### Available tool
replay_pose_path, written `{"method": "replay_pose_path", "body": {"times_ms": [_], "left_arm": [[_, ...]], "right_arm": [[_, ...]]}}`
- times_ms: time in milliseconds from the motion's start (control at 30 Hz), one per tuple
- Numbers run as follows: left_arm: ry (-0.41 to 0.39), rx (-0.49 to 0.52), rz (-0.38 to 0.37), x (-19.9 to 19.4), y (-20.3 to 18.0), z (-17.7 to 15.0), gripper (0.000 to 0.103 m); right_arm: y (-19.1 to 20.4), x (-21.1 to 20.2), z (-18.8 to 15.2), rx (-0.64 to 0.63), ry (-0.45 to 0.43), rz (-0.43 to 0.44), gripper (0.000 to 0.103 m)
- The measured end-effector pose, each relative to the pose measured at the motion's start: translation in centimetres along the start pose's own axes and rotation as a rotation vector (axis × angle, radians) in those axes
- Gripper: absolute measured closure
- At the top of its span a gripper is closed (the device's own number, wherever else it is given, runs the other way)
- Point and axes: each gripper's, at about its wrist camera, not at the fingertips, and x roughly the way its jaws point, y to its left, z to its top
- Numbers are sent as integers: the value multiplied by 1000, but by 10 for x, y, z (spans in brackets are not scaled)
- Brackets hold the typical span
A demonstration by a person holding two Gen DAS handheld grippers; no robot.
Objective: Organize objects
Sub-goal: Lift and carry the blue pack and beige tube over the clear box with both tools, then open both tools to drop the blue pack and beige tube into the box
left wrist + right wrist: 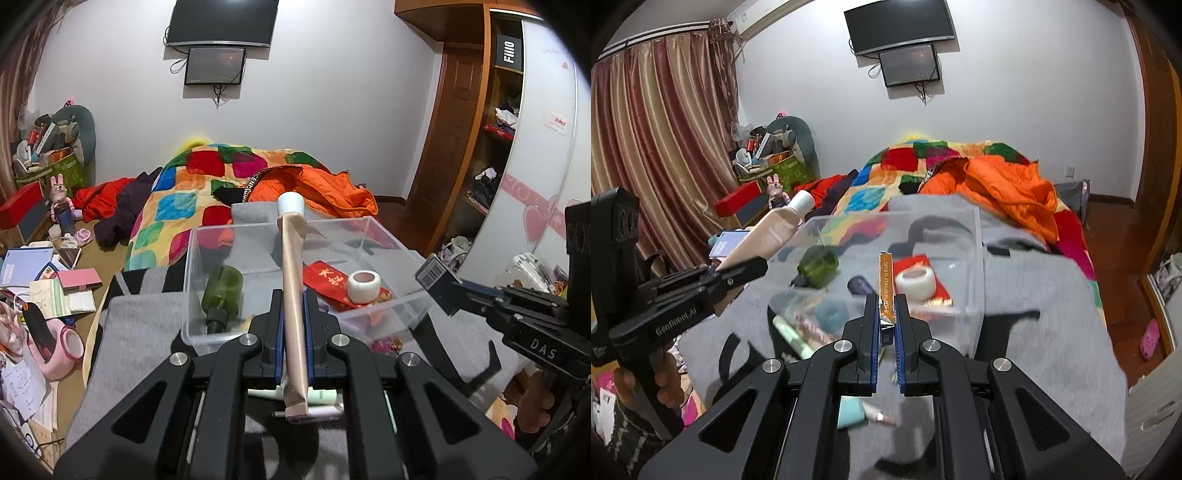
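The left gripper [294,314] clamps a beige tube [293,295], its white cap beyond the fingertips over the clear bin [391,236]. The right gripper [886,314], beside it, pinches a slim orange-edged box [885,291].

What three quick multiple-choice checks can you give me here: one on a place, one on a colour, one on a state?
1. Where does the tape roll lie?
A. inside the clear bin
B. on the quilt
C. on the floor

2. What colour is the bottle in the bin?
A. white
B. dark green
C. blue

3. What is the left gripper doing?
A. standing open and empty
B. shut on the beige tube
C. shut on the bin's rim

Answers:
1. A, the roll rests on a red packet within the bin's walls.
2. B, it lies on its side, green with a black neck.
3. B, the tube runs between the closed pads, white cap pointing away. The right gripper is likewise shut on a small box.
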Motion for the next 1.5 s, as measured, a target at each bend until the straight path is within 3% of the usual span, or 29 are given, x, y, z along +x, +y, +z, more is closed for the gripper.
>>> {"method": "replay_pose_path", "body": {"times_ms": [467,933,1267,1367,1500], "left_arm": [[73,3,8,43,13,13,95],[156,17,-6,77,16,12,95],[137,29,-7,67,11,15,95],[117,38,11,57,10,17,87],[88,38,24,42,11,19,76]], "right_arm": [[5,60,35,-31,54,6,96],[10,104,27,-60,150,-20,96],[16,106,23,-94,171,-46,96],[15,103,23,-91,176,-46,93],[15,93,23,-88,147,-62,80]]}}
